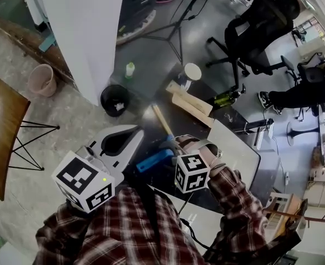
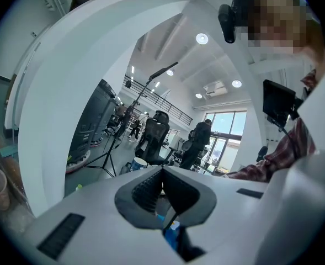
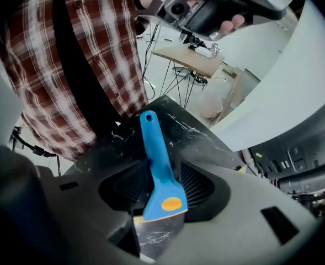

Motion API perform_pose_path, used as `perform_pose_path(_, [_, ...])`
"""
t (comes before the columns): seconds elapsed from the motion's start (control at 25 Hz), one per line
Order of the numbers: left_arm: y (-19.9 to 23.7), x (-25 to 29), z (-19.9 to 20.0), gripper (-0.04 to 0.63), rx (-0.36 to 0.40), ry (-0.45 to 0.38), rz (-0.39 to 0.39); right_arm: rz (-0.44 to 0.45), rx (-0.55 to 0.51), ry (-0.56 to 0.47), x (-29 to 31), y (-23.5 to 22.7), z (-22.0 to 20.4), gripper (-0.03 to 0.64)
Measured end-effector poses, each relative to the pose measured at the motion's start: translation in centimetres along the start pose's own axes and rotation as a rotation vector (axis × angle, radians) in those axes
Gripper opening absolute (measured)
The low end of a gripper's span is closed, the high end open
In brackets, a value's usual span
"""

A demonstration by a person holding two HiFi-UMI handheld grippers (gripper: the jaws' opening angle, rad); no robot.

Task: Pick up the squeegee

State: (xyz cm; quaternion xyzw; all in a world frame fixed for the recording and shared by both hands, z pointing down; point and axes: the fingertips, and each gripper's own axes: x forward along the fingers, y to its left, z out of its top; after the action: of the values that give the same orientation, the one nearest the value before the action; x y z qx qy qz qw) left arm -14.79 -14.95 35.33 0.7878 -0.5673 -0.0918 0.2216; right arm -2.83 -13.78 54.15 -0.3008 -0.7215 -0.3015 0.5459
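**Right gripper clamped on squeegee, left one closed and empty**

Right gripper (image 3: 163,185): my jaws grip the wide blue head of the squeegee (image 3: 158,148). Its handle points away from the gripper toward my plaid shirt (image 3: 79,65), with the blade edge nearest the camera.

Left gripper (image 2: 163,175): jaws pressed together, nothing between them. In the head view it sits just beside the squeegee's handle end.

Surface: black tabletop (image 3: 203,134) with white veining, behind the squeegee. Can't tell whether they touch.

Room: grey floor (image 1: 151,59), white pillar (image 1: 85,32) on the left.

Far part of the table:
- two wooden slats (image 1: 191,102)
- a wooden stick (image 1: 162,120)
- a green bottle (image 1: 227,98)
- a white cup (image 1: 192,71) near the far edge

On the floor:
- black bin (image 1: 115,100) against the pillar
- pink bucket (image 1: 42,79)
- wooden table on wire legs (image 1: 2,126)
- tripod (image 1: 176,29)
- office chair (image 1: 256,21)
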Motion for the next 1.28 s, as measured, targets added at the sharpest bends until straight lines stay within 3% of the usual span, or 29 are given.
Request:
perform_pose_path(0.24, [-0.6, 0.5, -0.5, 0.011, -0.002, 0.017, -0.01, 0.016, -0.08, 0.031, 2.5, 0.8, 0.0, 0.193])
perform_pose_path(0.64, [-1.5, 1.4, -0.3, 0.011, 0.017, 0.027, -0.035, -0.03, -0.074, 0.013, 2.4, 0.8, -0.2, 0.156])
perform_pose_path(0.88, [-1.6, 1.6, 0.4, 0.011, 0.031, 0.02, -0.043, -0.14, 0.128, -0.076, -0.3, -1.6, -1.2, 0.155])
perform_pose_path(1.28, [-1.2, 2.1, 2.1, 0.011, 0.055, 0.003, -0.068, -0.481, 0.59, -0.502, -10.2, -6.3, -0.3, 0.147])
